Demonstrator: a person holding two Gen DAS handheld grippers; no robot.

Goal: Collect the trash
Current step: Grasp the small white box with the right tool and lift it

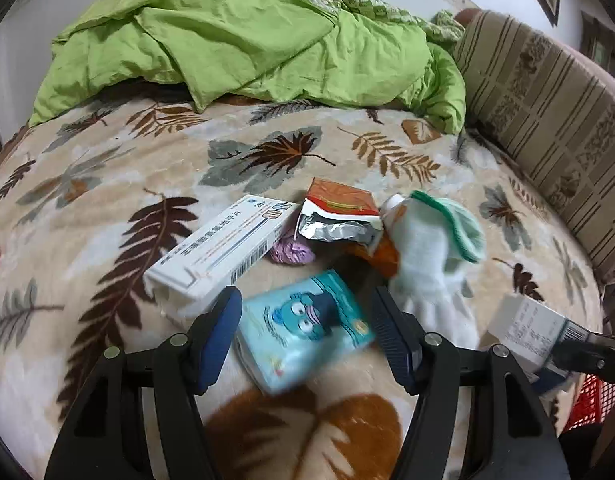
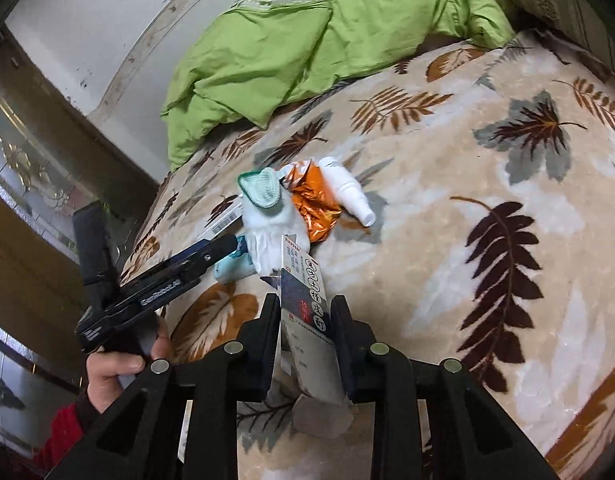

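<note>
My left gripper (image 1: 307,320) hangs low over the leaf-patterned blanket (image 1: 107,208), open, with a light blue tissue packet (image 1: 307,332) lying blurred between its fingers. Just beyond lie a long white medicine box (image 1: 223,248), a crumpled purple wrapper (image 1: 291,254), a red and silver foil packet (image 1: 339,212), an orange foil wrapper (image 2: 311,208), a white glove with a green cuff (image 1: 427,256) and a white spray bottle (image 2: 347,192). My right gripper (image 2: 305,312) is shut on a small white and dark medicine carton (image 2: 303,308), held upright off the bed. In the left wrist view that carton (image 1: 523,328) shows at the right edge.
A crumpled green duvet (image 1: 247,28) covers the far end of the bed. A striped padded headboard (image 1: 547,120) runs along the right. A red mesh basket (image 1: 591,400) sits past the bed's edge. A person's hand (image 2: 115,364) holds the left gripper (image 2: 231,248).
</note>
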